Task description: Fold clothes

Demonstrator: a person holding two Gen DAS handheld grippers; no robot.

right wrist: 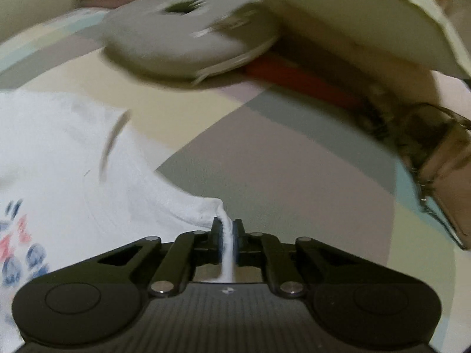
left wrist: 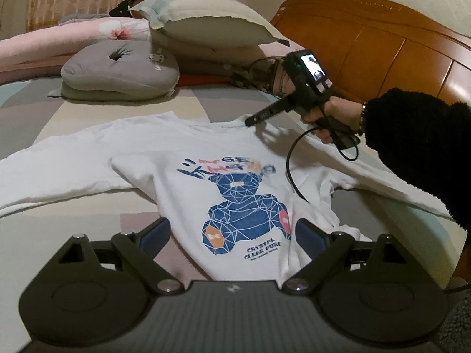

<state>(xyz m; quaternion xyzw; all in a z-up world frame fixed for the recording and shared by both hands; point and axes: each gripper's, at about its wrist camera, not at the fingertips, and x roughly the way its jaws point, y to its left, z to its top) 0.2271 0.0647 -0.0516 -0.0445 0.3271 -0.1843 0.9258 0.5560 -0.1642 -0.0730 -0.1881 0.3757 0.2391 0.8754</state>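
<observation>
A white long-sleeved shirt (left wrist: 164, 158) with a blue bear print lies face up on the bed, sleeves spread to both sides. My left gripper (left wrist: 232, 232) hovers open over its lower hem, the blue pads wide apart on either side of the print. In the left wrist view a hand in a black fleece sleeve holds my right gripper (left wrist: 250, 122) at the shirt's shoulder near the collar. The right wrist view shows that gripper (right wrist: 227, 229) shut on a pinched fold of the white shirt (right wrist: 59, 158), which runs back between the pads.
A grey tufted cushion (left wrist: 117, 70) and a large pale pillow (left wrist: 206, 20) lie beyond the shirt, with a pink floral quilt (left wrist: 73, 38) behind. A wooden headboard (left wrist: 382, 38) stands at the right. A person sits at the far side. A black cable (left wrist: 290, 170) droops over the shirt.
</observation>
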